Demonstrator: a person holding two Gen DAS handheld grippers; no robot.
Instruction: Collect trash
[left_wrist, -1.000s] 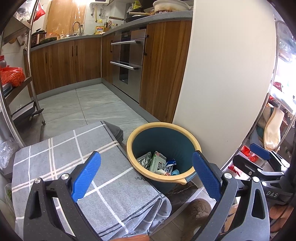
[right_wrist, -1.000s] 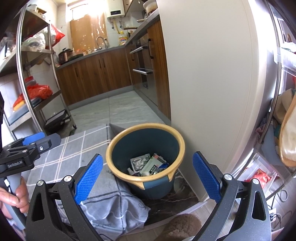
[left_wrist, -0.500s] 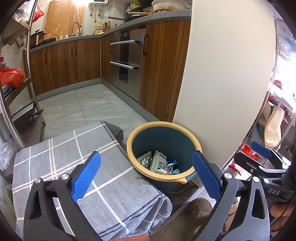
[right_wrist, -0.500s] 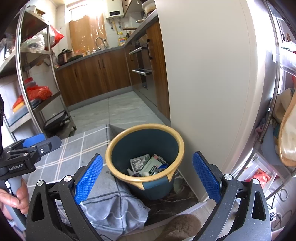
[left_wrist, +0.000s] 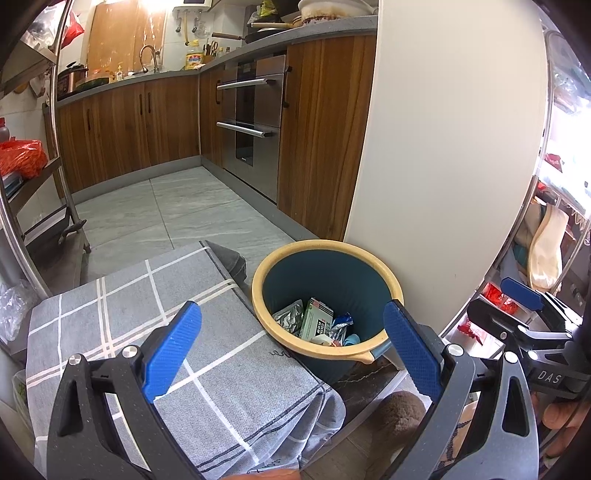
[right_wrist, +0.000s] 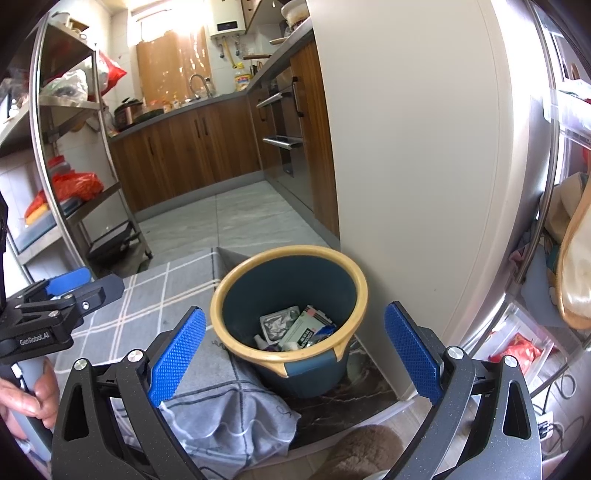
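Kitchen: grey tiled floor (left_wrist: 177, 206), wooden cabinets (left_wrist: 122, 133) far, cream panel (left_wrist: 443, 147) right. Grey checked cloth (left_wrist: 207, 369) spread near left, edge touching bin. Blue bin (right_wrist: 291, 317) with yellow rim seen between and beyond both tongs; trash (right_wrist: 295, 328) lies inside. Left gripper (left_wrist: 291, 343) held wide apart, empty. Right gripper (right_wrist: 295, 350) likewise spread, empty.
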